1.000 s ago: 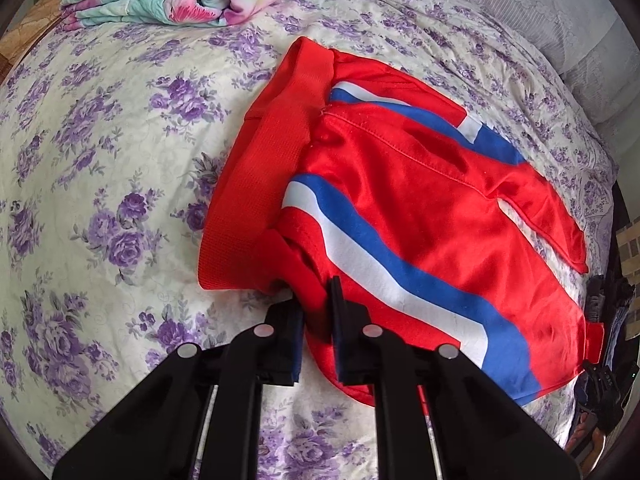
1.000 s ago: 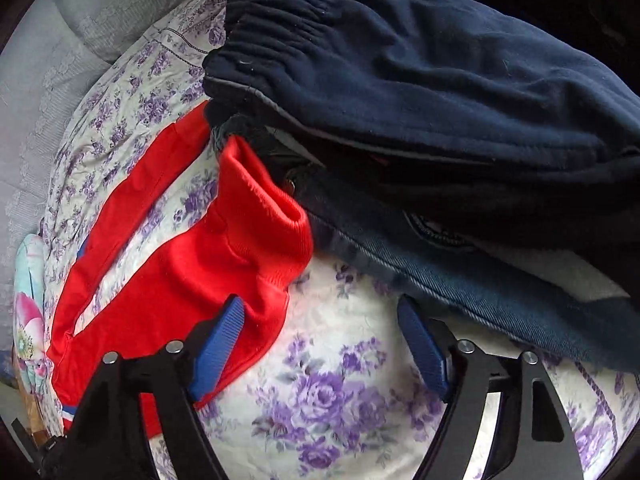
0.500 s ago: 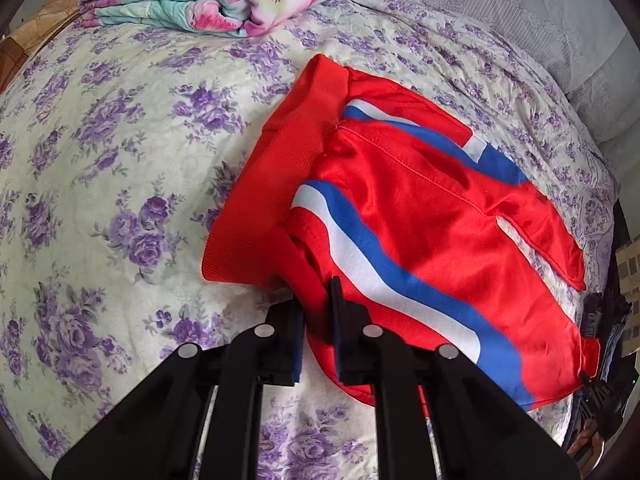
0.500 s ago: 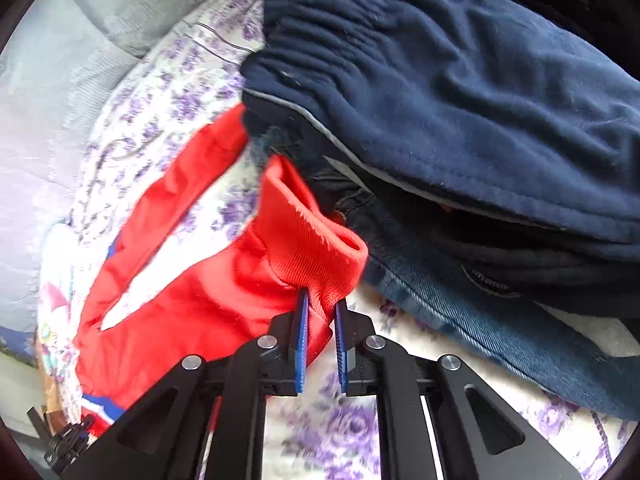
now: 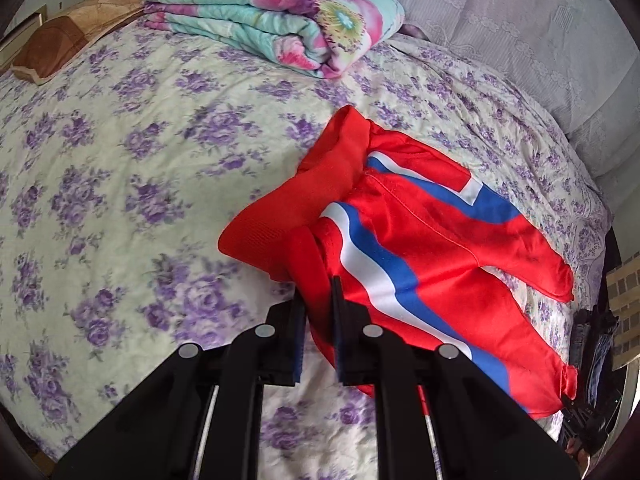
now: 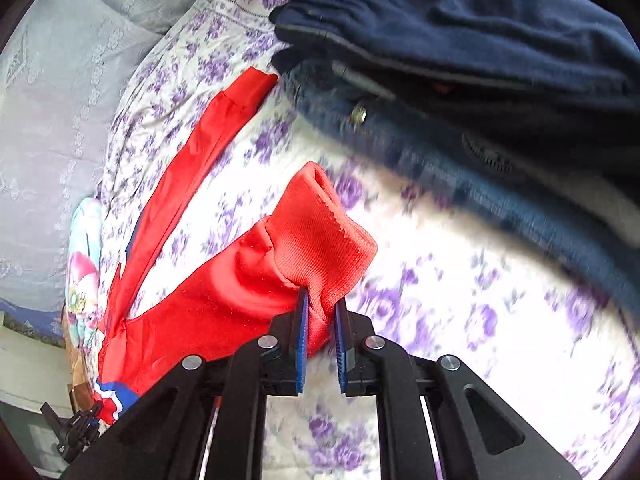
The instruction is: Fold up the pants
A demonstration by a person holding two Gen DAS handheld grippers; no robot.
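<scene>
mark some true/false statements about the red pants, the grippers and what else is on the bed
1. Both hand-held grippers, left and right, are clamped on the red pants. True.
2. The pants are plain red. False: they carry a white and blue stripe.
3. A folded floral blanket lies on the bedsheet. True.
4. The dark clothes pile lies on top of the red pants. False: it lies beside them.

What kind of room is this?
Most likely a bedroom: a bed with a purple-flowered sheet, a folded floral quilt near its head, and a pile of dark clothes beside the red pants.
</scene>
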